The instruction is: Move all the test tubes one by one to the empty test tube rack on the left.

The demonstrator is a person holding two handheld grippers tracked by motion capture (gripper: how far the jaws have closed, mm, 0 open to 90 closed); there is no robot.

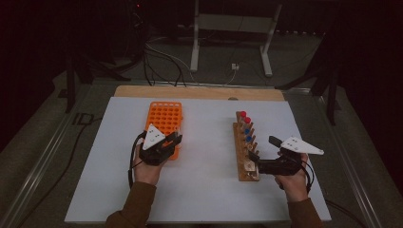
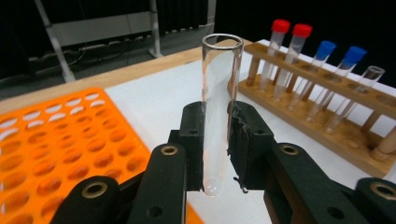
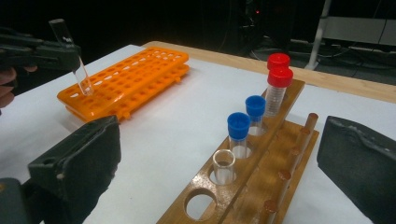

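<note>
White table sheet (image 1: 204,190) carries two racks, well apart. Orange rack (image 1: 164,118) lies on the left side, many empty round wells. Wooden rack (image 1: 244,154) lies on the right side, lengthwise away from the person; it holds two red-capped tubes (image 3: 279,79) at the far end, then two blue-capped tubes (image 3: 247,122), then one uncapped clear tube (image 3: 223,166); the nearest hole stands empty.

Left gripper (image 1: 172,141) hangs at the near right corner of the orange rack. Jaws closed on a clear glass tube (image 2: 218,107), uncapped and empty, clamped at its lower half, open mouth up, rounded bottom showing just below the pads. In the right gripper view the tube tilts slightly, its lower end just above the orange rack's near wells; contact cannot be told.

Right gripper (image 1: 259,151) sits at the near end of the wooden rack, jaws spread wide on either side of it, nothing between the pads.
</note>
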